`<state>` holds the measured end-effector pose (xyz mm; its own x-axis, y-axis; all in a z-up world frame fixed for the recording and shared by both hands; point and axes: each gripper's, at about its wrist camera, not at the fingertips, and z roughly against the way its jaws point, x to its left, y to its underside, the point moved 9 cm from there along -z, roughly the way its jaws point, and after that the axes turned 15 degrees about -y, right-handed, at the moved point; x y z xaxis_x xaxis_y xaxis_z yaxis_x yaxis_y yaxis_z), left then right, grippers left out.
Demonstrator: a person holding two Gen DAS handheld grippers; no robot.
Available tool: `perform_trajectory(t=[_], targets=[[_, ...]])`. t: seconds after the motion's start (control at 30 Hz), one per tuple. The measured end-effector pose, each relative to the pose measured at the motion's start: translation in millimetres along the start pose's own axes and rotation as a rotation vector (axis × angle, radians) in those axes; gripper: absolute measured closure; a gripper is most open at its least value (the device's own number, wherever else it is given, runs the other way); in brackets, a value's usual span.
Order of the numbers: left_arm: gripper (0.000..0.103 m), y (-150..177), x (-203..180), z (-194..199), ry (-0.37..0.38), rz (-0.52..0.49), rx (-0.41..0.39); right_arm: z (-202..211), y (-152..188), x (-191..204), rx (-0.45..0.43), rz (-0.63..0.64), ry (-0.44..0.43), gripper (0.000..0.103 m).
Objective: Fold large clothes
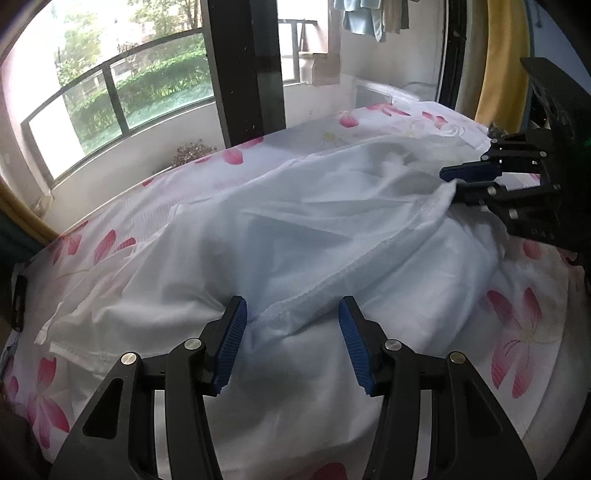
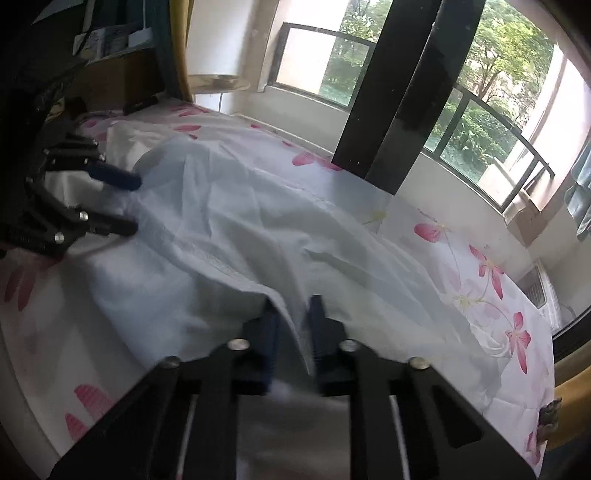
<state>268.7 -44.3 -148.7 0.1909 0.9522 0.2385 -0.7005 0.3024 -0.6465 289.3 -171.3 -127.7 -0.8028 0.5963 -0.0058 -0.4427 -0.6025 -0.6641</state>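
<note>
A large, thin white garment (image 1: 295, 221) lies crumpled across a bed with a pink-flowered sheet (image 1: 517, 325). My left gripper (image 1: 291, 314) stands open low over the garment's near side. A stitched hem runs between its blue pads (image 1: 231, 343), which do not press on it. At the right, my right gripper (image 1: 448, 181) is shut on the garment's edge, which is lifted slightly off the bed. In the right wrist view a fold of the garment (image 2: 240, 229) passes between the narrow fingers of my right gripper (image 2: 293, 312). My left gripper (image 2: 136, 203) shows open at the far left.
Beyond the bed's far edge stand a black pillar (image 1: 243, 70) and a wide window (image 1: 110, 92). Clothes hang at the top (image 1: 369, 18). A yellow curtain (image 1: 498, 62) is at the right. Dark furniture and clutter (image 2: 110, 81) stand past the bed's left end.
</note>
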Motion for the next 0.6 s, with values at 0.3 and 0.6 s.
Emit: perform_trajectory(t=[0.3, 0.6], targets=[[0.098, -21, 9, 1, 0.001, 0.061, -0.056, 10, -27, -19, -0.086, -0.032, 0.053, 0.102], [0.099, -67, 39, -13, -0.004, 0.145, -0.087, 0, -64, -49, -0.106, -0.013, 0.091, 0.102]])
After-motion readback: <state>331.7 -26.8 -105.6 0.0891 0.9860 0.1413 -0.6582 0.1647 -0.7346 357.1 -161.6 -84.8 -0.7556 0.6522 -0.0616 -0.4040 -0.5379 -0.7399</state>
